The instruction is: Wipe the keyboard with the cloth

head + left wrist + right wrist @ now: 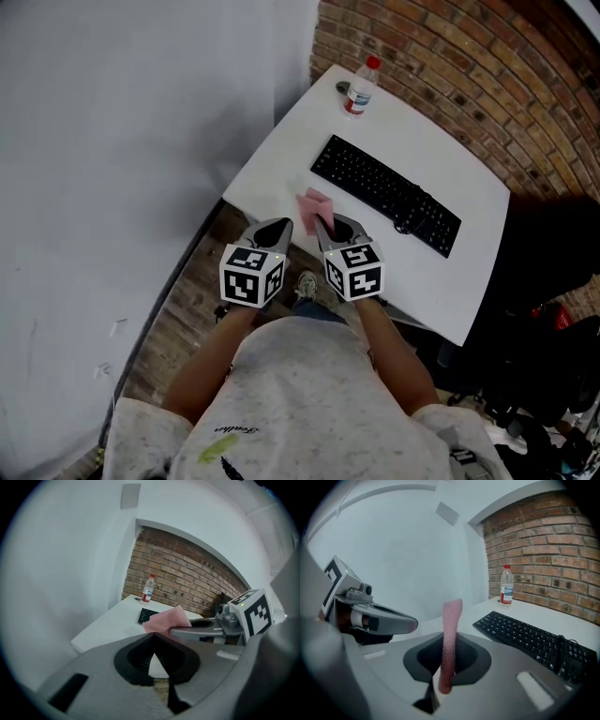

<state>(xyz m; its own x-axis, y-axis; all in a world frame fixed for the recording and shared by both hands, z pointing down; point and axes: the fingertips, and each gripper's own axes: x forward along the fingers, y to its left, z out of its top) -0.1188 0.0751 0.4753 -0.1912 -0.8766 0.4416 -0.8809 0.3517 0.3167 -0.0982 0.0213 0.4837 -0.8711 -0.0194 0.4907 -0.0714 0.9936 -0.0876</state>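
Quick status from my end: the pick-up part looks done and the actual wiping hasn't started. My right gripper [328, 228] has its jaws clamped on the pink cloth [314, 204], and in the right gripper view the cloth stands up edge-on out of the pinch like a little flag. It's up in the air over the near edge of the white table [450, 281], just short of the black keyboard [384, 192] and not touching any keys. The left gripper [277, 230] sits right beside the right one, jaws together at the tips with nothing between them, so it's just along for the ride. What's left, as I read it, is basically the whole job: get the cloth down onto the keys and run it along the board end to end. Head count: one keyboard, one cloth, one water bottle [359, 89] with a red cap standing at the far corner well clear of the keyboard, one table, two grippers. There's also a small dark thing next to the bottle, maybe a cap, but it's too small for me to call.
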